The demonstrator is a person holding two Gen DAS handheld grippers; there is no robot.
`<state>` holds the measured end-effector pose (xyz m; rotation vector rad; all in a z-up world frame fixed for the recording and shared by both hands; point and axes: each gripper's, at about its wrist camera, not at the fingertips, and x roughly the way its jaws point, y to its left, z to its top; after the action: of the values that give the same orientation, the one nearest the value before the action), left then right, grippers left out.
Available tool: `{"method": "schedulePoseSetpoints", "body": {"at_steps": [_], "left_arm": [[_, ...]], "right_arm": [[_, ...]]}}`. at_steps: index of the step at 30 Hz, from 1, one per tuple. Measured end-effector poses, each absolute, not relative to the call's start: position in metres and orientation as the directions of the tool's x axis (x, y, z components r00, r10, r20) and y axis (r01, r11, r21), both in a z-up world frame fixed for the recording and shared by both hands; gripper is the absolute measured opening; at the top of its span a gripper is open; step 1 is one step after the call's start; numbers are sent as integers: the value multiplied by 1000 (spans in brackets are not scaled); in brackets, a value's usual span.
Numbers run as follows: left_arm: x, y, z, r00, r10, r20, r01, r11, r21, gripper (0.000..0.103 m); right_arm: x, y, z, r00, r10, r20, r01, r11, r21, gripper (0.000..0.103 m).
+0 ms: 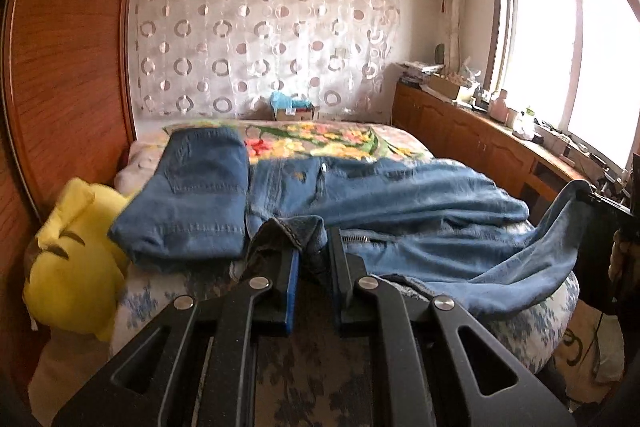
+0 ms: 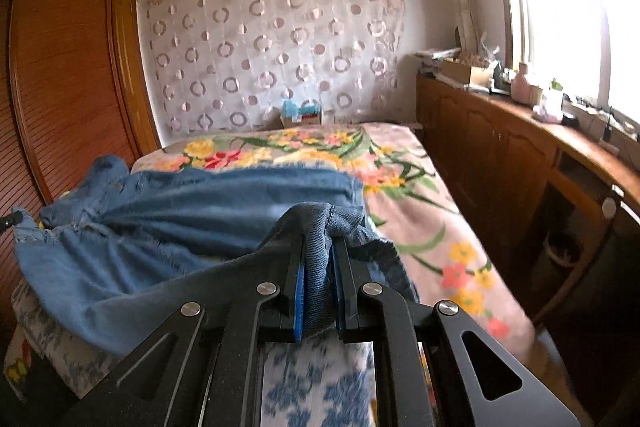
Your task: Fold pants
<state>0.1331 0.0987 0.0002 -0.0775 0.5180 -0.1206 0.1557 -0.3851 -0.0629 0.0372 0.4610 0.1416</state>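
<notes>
You are holding a pair of blue jeans (image 1: 400,203) spread across a bed (image 2: 432,211), one gripper at each end of the near edge. The bed is covered by a pink blanket printed with yellow and red flowers.

Your left gripper (image 1: 314,247) sits low at the near side of the bed. Its jaws stand a little apart, and a bunched corner of denim, with a stitched hem, rises between and above the fingertips. The cloth looks caught against the left finger, but you cannot tell for certain whether the jaws are truly pinching it.

Your right gripper (image 2: 318,259) has its jaws drawn close together on a thick fold of the jeans. The denim fills the narrow gap between the blue pads (image 2: 299,301) and bulges out above the fingertips. From there the fabric trails away to the left, sagging over the edge of the bed.

In the left wrist view, that same right gripper appears at the far right edge, holding up a corner of the jeans above the mattress.

A second pair of jeans (image 1: 196,195), already folded into a neat rectangle, lies on the bed to the left of the spread pair, just beside it. A yellow plush toy (image 1: 76,259) rests at the bed's left side, next to a wooden wardrobe (image 1: 68,55).
</notes>
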Motion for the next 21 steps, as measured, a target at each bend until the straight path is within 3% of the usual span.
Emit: {"method": "schedulePoseSetpoints", "body": {"at_steps": [10, 21], "left_arm": [[169, 93, 16, 873, -107, -475, 96, 994, -47, 13], [220, 94, 35, 886, -73, -459, 85, 996, 5, 13]], "right_arm": [[181, -377, -86, 890, 136, -436, -130, 991, 44, 11], [204, -377, -69, 914, 109, -392, -118, 993, -1, 11]]}}
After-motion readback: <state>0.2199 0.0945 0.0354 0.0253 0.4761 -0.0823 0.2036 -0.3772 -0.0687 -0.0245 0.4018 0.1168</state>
